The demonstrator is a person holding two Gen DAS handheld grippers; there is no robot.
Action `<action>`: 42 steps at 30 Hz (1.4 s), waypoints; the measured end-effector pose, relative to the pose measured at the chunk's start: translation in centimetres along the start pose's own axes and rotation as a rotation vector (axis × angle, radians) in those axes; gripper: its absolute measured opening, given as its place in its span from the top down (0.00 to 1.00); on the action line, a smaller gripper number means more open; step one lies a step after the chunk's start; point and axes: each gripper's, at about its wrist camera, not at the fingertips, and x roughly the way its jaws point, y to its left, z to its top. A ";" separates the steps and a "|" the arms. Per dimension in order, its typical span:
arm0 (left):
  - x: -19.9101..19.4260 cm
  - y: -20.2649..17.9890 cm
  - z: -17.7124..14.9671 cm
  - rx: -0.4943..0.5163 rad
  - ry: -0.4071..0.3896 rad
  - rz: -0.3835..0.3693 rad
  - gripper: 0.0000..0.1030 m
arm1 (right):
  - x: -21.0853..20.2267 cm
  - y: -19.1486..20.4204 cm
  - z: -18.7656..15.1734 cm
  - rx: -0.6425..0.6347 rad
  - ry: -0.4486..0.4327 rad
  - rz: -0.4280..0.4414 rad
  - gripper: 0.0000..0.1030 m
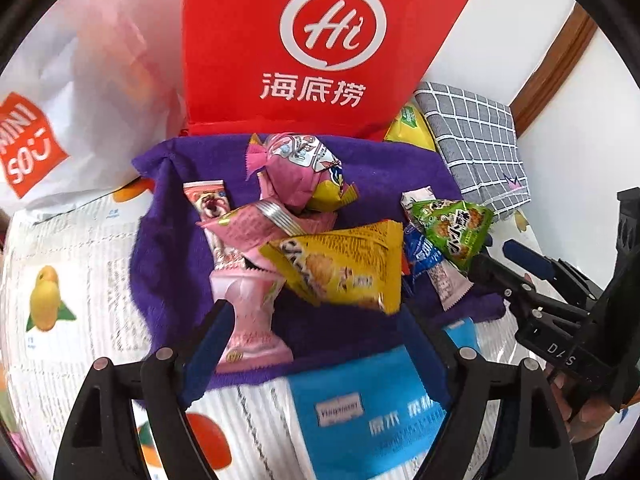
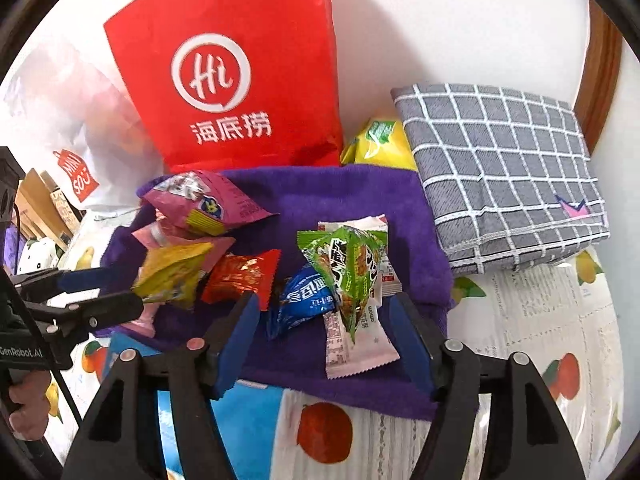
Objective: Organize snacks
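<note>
The left hand-held gripper hangs over the purple towel with its jaws spread wide and nothing pressed between them; a pink wrapper and a yellow biscuit packet lie in the gap below, untouched by the blue pads. The right hand-held gripper is likewise released, its jaws apart above a green triangular packet, a blue packet and a white wrapper, none of them gripped.

All these snacks sit on the purple towel, which is spread on a desk covered with a fruit-printed sheet. They form two loose heaps: pink, yellow and a red packet to the left, green, blue and white to the right. A round pink packet rests at the back of the left heap.

Behind the towel stands a red paper bag, with a white shopping bag at its left. At its right lie a yellow-green packet and a folded grey checked cloth.
</note>
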 end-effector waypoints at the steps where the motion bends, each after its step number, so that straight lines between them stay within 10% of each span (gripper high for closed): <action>1: -0.4 -0.1 -0.2 -0.001 -0.007 0.007 0.20 | -0.4 0.1 0.0 -0.001 -0.005 -0.005 0.34; 42: -17.7 -7.5 -16.9 0.019 -0.286 0.117 0.12 | -21.1 2.4 -13.7 0.073 -0.144 -0.042 0.08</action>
